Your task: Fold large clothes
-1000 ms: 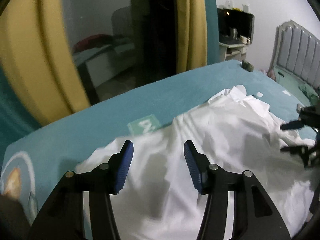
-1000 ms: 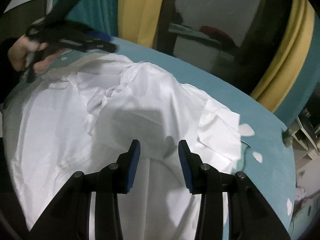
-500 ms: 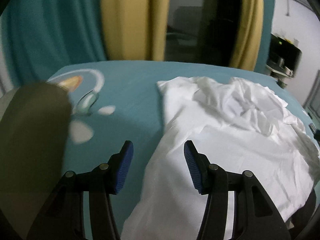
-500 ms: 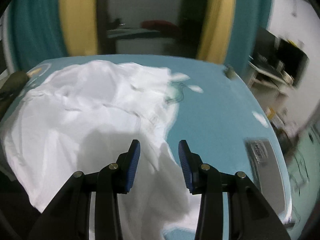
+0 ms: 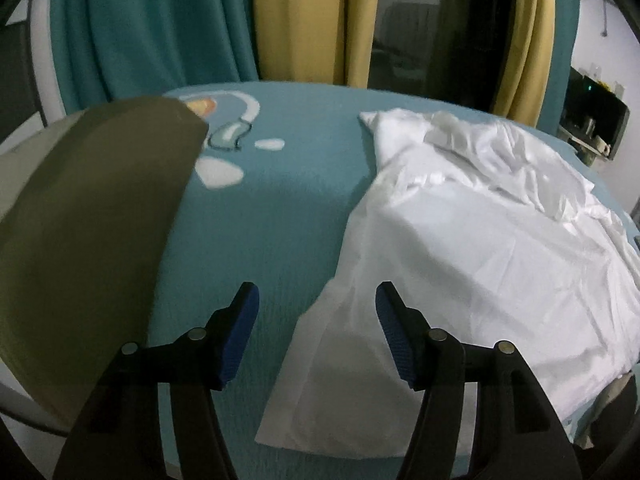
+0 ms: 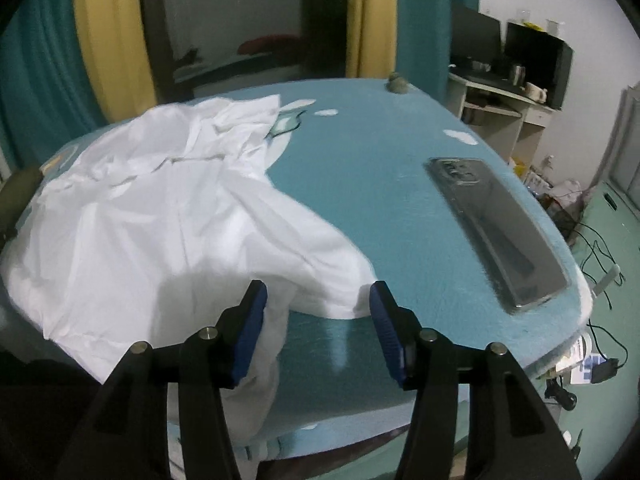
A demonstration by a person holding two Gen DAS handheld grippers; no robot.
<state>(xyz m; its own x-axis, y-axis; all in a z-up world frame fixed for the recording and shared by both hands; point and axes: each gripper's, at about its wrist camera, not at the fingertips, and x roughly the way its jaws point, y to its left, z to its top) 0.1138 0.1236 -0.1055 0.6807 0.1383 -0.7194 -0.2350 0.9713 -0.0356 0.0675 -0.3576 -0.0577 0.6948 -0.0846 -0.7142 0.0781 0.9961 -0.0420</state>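
Two grippers over a teal bedspread [image 5: 288, 208], both pointing down at a slant. Large white crumpled garment of thin cloth [image 5: 480, 240] lies spread on the bed, rumpled and bunched at its far end, smoother toward the near edge.

Left gripper [image 5: 317, 336]: black arms, blue ribbed pads, jaws standing wide and just been opening. A near corner of the white garment lies flat on the bedspread under the gap; the pads do not touch it. Left of this gripper, a big olive-green cushion-like shape [image 5: 88, 240], blurred, sits on the bed's left part. Cartoon print with white patches [image 5: 236, 136] shows on the bedspread beyond it.

Right gripper [image 6: 318, 328]: same build, jaws wide and just been opening. The garment's near right edge hangs over the bed's near side, passing just beside the left pad; whether it touches, cannot tell. Nothing pinched.

Right of the garment, well apart: a dark smartphone in a clear case [image 6: 496, 224], flat on the bedspread. Small grey-green lump [image 6: 397, 83] at the far edge. Teal and yellow curtains [image 5: 296, 20] behind; a desk with dark monitors [image 6: 520, 52] far right.
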